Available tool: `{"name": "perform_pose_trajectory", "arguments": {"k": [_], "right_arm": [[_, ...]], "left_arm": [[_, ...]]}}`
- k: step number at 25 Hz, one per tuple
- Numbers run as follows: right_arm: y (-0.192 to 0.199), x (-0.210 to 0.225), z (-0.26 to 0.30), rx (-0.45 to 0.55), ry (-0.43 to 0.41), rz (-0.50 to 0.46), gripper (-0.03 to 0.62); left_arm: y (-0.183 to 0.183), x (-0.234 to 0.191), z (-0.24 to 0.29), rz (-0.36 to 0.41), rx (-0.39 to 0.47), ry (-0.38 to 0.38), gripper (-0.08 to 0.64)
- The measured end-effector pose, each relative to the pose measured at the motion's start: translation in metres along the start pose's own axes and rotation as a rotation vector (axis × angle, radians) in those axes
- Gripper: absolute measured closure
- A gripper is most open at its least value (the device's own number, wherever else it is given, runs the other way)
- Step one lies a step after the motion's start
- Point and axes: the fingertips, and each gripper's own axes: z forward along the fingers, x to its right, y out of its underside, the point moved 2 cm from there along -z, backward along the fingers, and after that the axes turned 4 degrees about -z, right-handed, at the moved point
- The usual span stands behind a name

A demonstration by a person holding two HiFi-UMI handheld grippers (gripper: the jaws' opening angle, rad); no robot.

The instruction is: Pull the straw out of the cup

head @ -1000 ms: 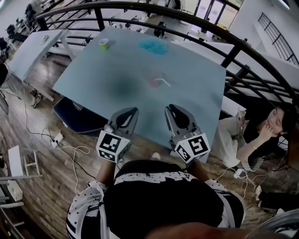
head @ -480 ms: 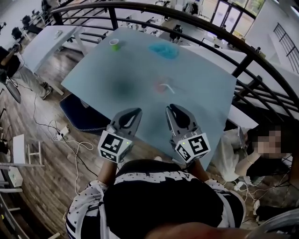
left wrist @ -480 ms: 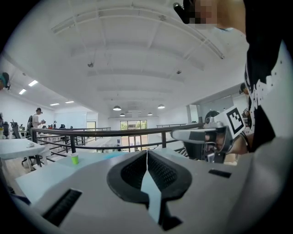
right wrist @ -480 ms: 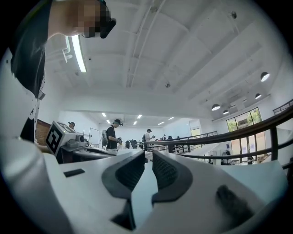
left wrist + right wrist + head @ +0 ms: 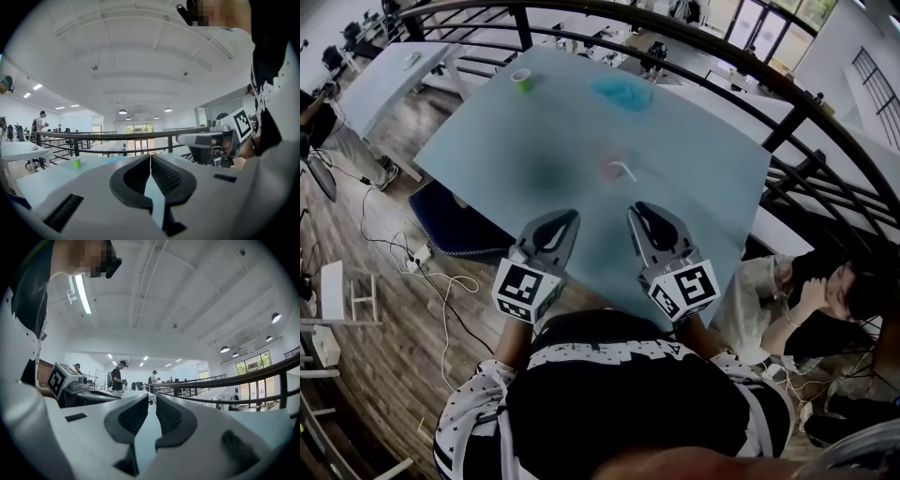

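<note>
Far ahead on the counter (image 5: 712, 159), the cup's (image 5: 607, 172) straw (image 5: 625, 168) leaned right, nearer your right gripper (image 5: 638, 209), whose empty jaws stood a slit apart; your left gripper's (image 5: 570, 217) were closed, empty.

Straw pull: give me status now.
Left gripper shut, empty; right gripper fingers a slit apart, empty. Both at the table's near edge. Straw in cup, mid-table, untouched. Nothing between grippers and cup.
</note>
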Motion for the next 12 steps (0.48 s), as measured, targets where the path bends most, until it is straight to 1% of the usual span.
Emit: {"name": "perform_pose_trajectory", "arguments": {"k": [4, 8, 12], "right_arm": [[0.008, 0.001, 0.0, -0.02, 0.001, 0.012, 0.552], [0.013, 0.001, 0.006, -0.032, 0.007, 0.024, 0.552], [0.016, -0.002, 0.005, -0.042, 0.022, 0.029, 0.552]], "left_arm": [[0.008, 0.003, 0.001, -0.011, -0.011, 0.006, 0.546], [0.012, -0.005, 0.003, -0.025, -0.019, 0.006, 0.545], [0.015, -0.008, 0.005, -0.023, -0.029, 0.028, 0.546]]}}
